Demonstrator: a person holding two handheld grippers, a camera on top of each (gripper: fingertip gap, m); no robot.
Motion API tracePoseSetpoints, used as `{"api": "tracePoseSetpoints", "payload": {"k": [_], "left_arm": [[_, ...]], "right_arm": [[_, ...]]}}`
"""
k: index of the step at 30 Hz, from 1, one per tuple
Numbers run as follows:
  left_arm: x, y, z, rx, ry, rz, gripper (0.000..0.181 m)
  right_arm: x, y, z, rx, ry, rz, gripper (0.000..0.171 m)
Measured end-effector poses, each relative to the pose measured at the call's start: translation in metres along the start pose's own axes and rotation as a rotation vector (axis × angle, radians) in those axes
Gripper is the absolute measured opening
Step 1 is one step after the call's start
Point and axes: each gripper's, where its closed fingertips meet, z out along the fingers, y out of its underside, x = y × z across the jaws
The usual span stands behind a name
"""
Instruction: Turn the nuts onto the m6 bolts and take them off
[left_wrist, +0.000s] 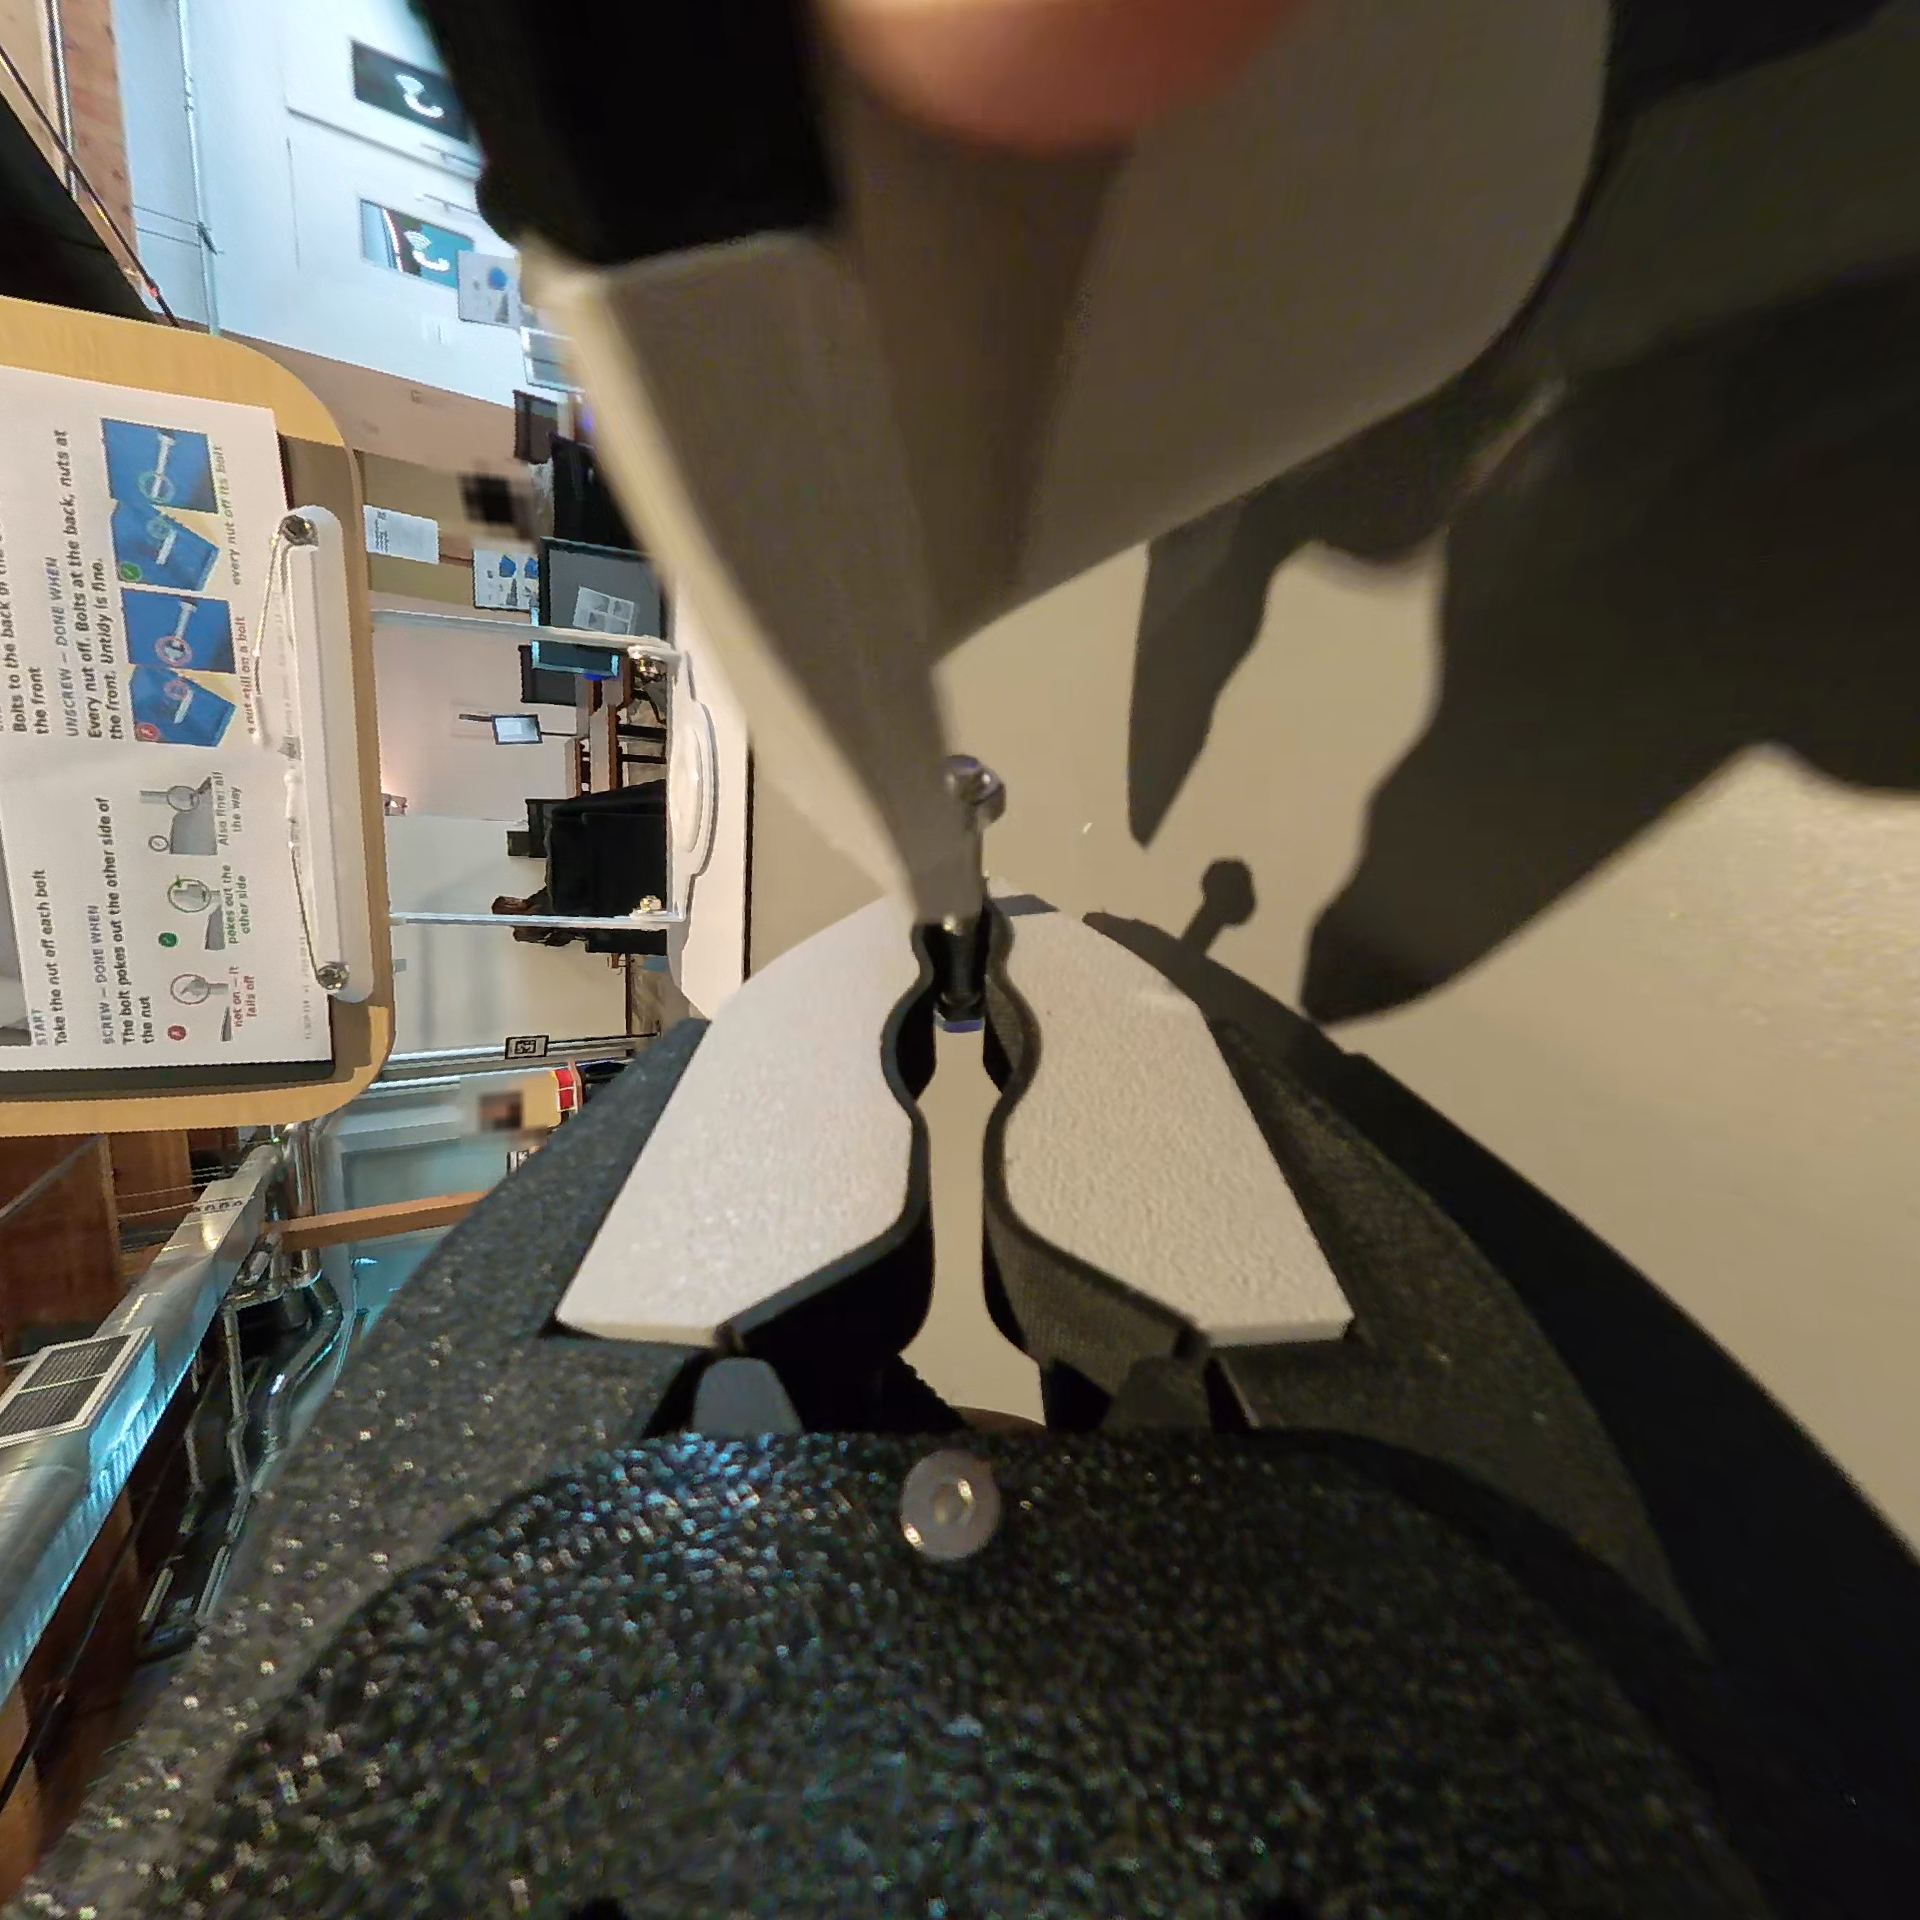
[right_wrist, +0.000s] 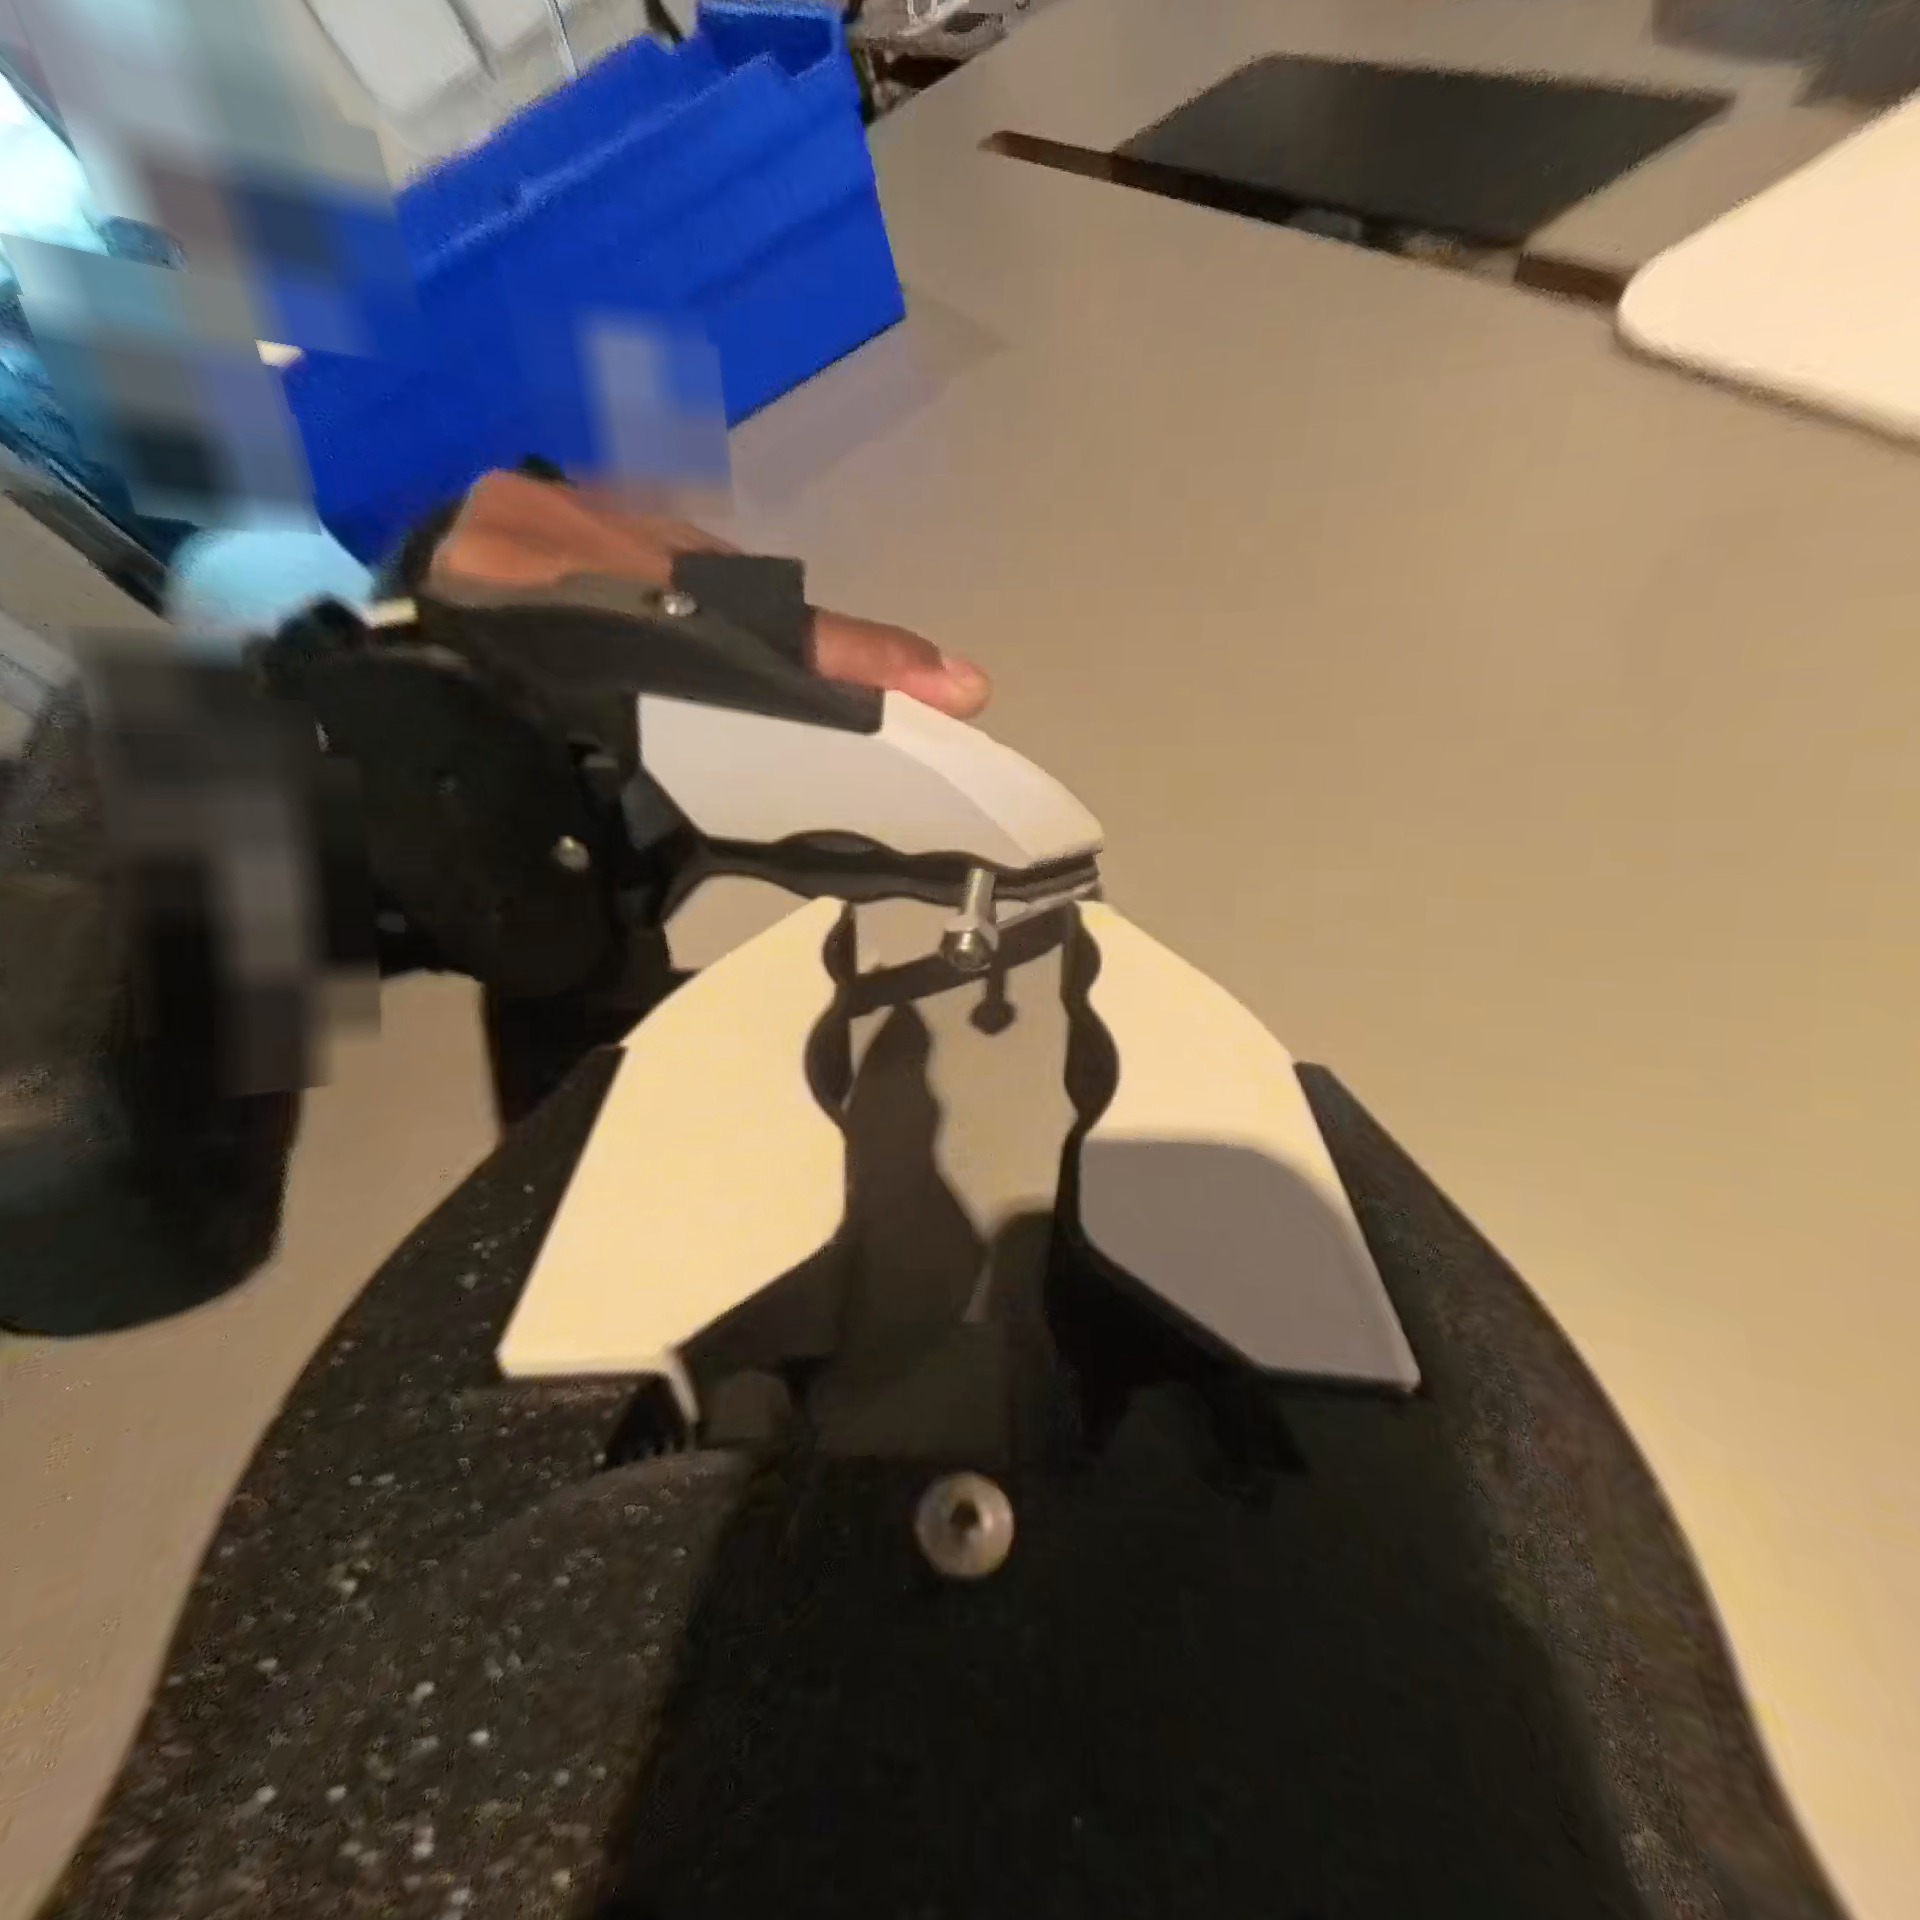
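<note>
We see a plain beige worktop, with a blue bin at the upper left of the right wrist view and a printed instruction sheet on a wooden board at the left of the left wrist view. Near centre frame, the left tool is narrowed onto a bolt by its dark end. The right tool stands wide, its fingers either side of the bolt's silver head.
</note>
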Motion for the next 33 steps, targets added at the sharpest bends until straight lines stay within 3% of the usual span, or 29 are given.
{"api": "tracePoseSetpoints", "payload": {"k": [6,16,19,21,26,28,31,33], "left_arm": [[-0.001,0.001,0.000,0.000,-0.002,-0.004,0.004],[0.001,-0.003,0.000,0.008,0.003,0.001,0.004],[0.001,-0.003,0.000,0.008,0.002,0.004,0.004],[0.000,-0.002,0.000,0.005,0.002,0.002,0.004],[0.001,-0.001,0.000,-0.001,0.007,0.008,0.004],[0.001,-0.002,0.000,0.003,0.006,0.005,0.004],[0.001,-0.002,0.000,0.004,0.007,0.002,0.004],[0.001,-0.002,0.000,0.006,0.010,-0.002,0.004]], "right_arm": [[0.009,0.003,-0.004,-0.083,0.238,-0.596,0.037],[0.006,0.011,0.002,-0.149,0.350,-0.921,0.019],[0.005,0.009,0.003,-0.137,0.361,-0.859,0.010],[0.005,0.009,0.004,-0.139,0.330,-0.712,0.010],[-0.001,0.013,0.006,-0.087,0.122,-0.029,0.010],[-0.004,0.012,0.005,-0.049,0.023,0.156,0.011],[-0.005,0.013,0.005,-0.058,-0.043,0.181,0.015],[-0.005,0.013,0.005,-0.082,-0.035,0.086,0.031]]}}
